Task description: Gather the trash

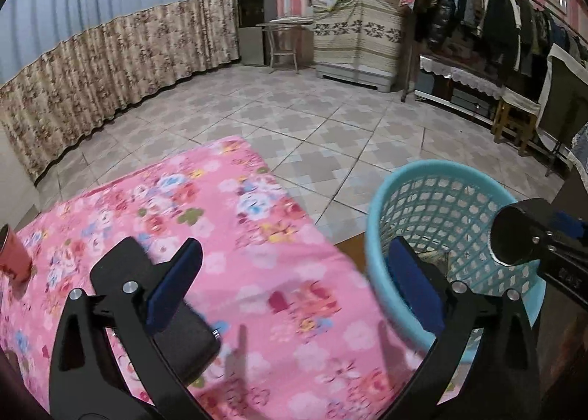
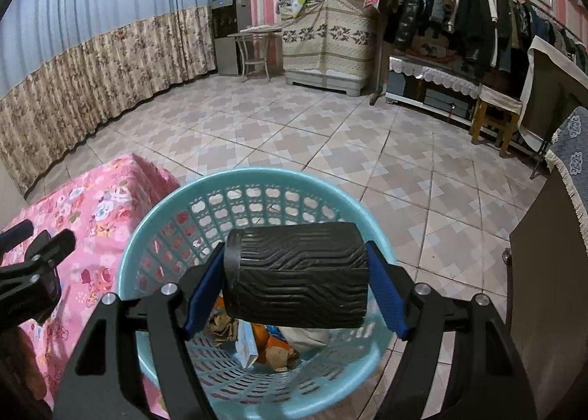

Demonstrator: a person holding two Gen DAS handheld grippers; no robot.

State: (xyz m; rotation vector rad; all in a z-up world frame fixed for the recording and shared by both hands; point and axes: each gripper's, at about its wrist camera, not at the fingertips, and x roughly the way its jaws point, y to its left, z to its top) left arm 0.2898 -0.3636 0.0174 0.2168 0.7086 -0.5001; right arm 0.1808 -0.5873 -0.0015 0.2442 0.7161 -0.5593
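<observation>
My right gripper (image 2: pixel 296 282) is shut on a black ribbed cup (image 2: pixel 297 275), held sideways right over the light blue mesh basket (image 2: pixel 154 236). The basket holds several pieces of trash: crumpled paper, an orange wrapper and a small box (image 2: pixel 245 344). My left gripper (image 1: pixel 294 284) is open and empty above the pink floral cloth (image 1: pixel 257 236), with the basket (image 1: pixel 382 199) just to its right. The held cup and right gripper show at the right edge of the left wrist view (image 1: pixel 514 232). A red cup (image 1: pixel 14 254) stands on the cloth at the far left.
The pink floral cloth (image 2: pixel 92 207) covers a low surface left of the basket. Tiled floor (image 2: pixel 294 133) lies beyond. A dark cabinet (image 2: pixel 547 291) stands close on the right. A clothes rack (image 2: pixel 477 8), a wooden stool (image 2: pixel 492 122) and a covered chest (image 2: pixel 327 38) line the far walls.
</observation>
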